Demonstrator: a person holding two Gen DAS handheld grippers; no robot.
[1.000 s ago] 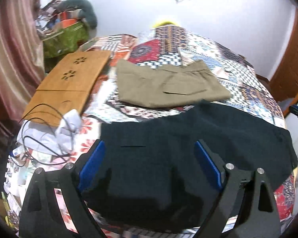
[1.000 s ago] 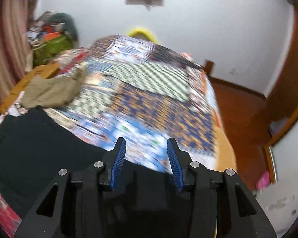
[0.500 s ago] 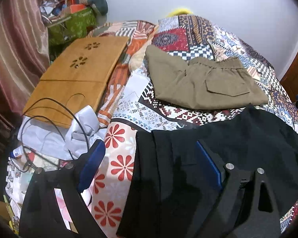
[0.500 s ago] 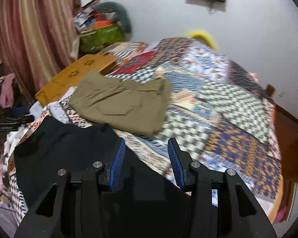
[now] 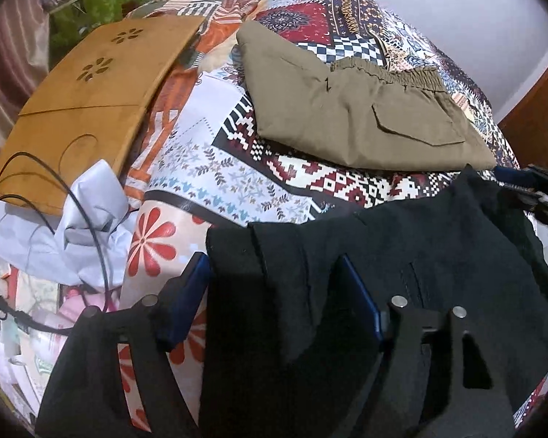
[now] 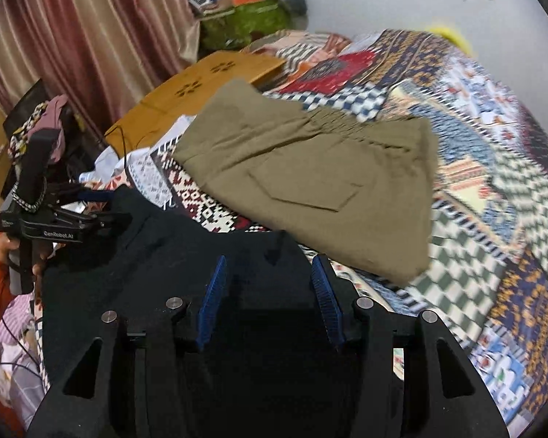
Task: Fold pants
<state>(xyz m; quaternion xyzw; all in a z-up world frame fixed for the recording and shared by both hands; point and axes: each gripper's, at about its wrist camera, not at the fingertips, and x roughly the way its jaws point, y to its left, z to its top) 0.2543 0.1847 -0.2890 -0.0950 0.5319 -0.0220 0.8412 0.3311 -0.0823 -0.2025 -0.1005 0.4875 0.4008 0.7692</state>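
Observation:
Folded black pants (image 5: 402, 255) lie on the patterned bedspread near its front edge; they also show in the right wrist view (image 6: 171, 255). My left gripper (image 5: 274, 277) is open, its jaws astride the pants' left folded edge. My right gripper (image 6: 268, 281) is open over the pants' right end. The left gripper also shows in the right wrist view (image 6: 102, 208), and the right gripper's tip shows at the right of the left wrist view (image 5: 529, 179). Folded khaki pants (image 5: 354, 109) lie just behind the black pair, also in the right wrist view (image 6: 318, 179).
A wooden lap tray (image 5: 91, 98) lies at the bed's left side, with white cloth and black cables (image 5: 73, 219) in front of it. Bags and clutter (image 6: 244, 11) sit at the far corner by a striped curtain (image 6: 73, 36). The patterned bedspread (image 6: 493, 182) stretches to the right.
Both grippers have swung left, so the views now centre on the khaki pants and the tray. The black pants now lie more compact, with a folded edge between the left jaws.

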